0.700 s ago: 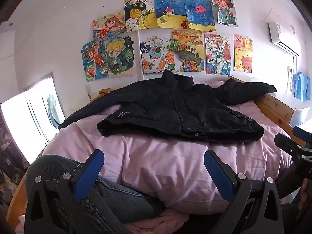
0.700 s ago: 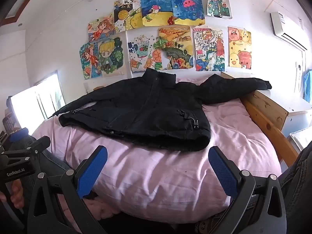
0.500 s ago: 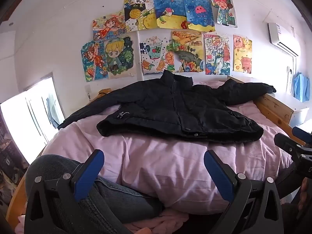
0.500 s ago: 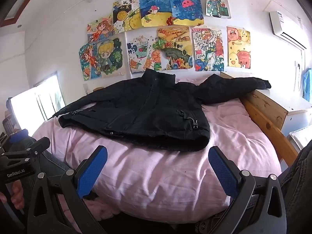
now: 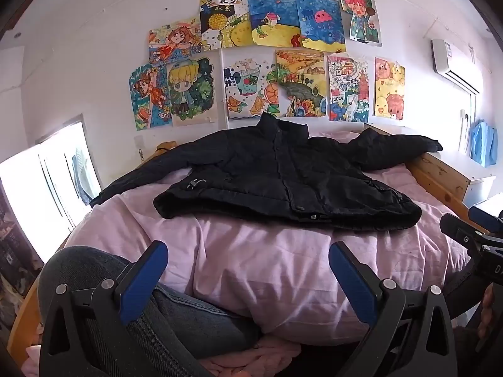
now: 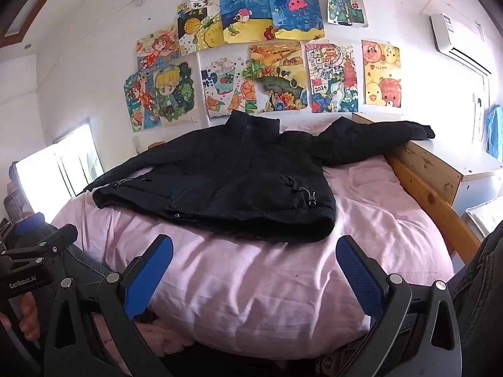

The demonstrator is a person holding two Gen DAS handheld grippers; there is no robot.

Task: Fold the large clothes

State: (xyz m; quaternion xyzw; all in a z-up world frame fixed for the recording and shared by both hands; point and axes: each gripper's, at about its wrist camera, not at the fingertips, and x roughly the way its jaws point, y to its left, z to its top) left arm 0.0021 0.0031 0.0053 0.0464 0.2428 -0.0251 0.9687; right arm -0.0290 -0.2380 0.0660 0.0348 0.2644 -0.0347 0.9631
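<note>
— Looking from your left side first: what did your left gripper have between its blue pads?

— Nothing. You held its fingers spread as wide as they go, over the near edge of the pink bedcover, with your jeans-clad knee just below the left finger. They touched no cloth.

— And where was the black jacket?

— It lay flat on the bedcover, front up, collar toward the wall of drawings, hem nearest you. Its left sleeve ran down toward the window side; its right sleeve reached onto the wooden bed rail.

— What about your right gripper?

— Same story. You kept its fingers fully apart and empty, hovering over bare bedcover just short of the jacket's hem, clear of it. Your other gripper showed at the left edge of that view, gripped in your hand.
</note>
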